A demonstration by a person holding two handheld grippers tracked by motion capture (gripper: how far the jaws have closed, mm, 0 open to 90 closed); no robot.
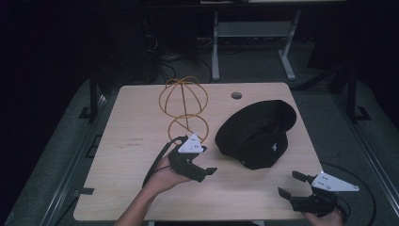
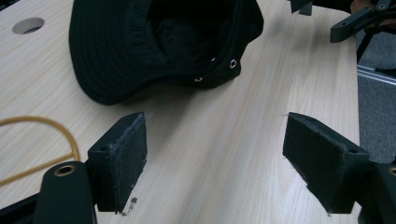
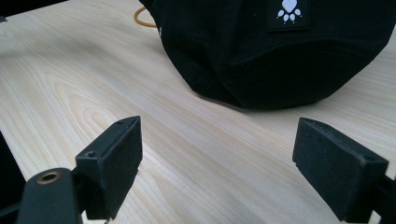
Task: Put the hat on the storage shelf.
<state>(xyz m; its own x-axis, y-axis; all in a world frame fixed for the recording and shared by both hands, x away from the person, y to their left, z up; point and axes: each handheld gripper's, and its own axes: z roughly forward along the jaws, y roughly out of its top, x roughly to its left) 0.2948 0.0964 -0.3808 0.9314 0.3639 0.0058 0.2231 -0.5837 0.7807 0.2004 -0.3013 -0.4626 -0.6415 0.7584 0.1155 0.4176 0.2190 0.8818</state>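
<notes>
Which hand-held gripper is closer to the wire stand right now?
Left. The left hand-held gripper sits just in front of the wire stand, at its base. The right hand-held gripper is at the table's near right corner, beyond the black hat.

The high view is dim, with the room around the desk nearly black and only the pale desktop lit from above. Both gripper views are brighter and evenly lit; the hat casts a soft shadow on the wood below it, and its black cloth swallows most detail. The near fingers look slightly soft, without glare.
</notes>
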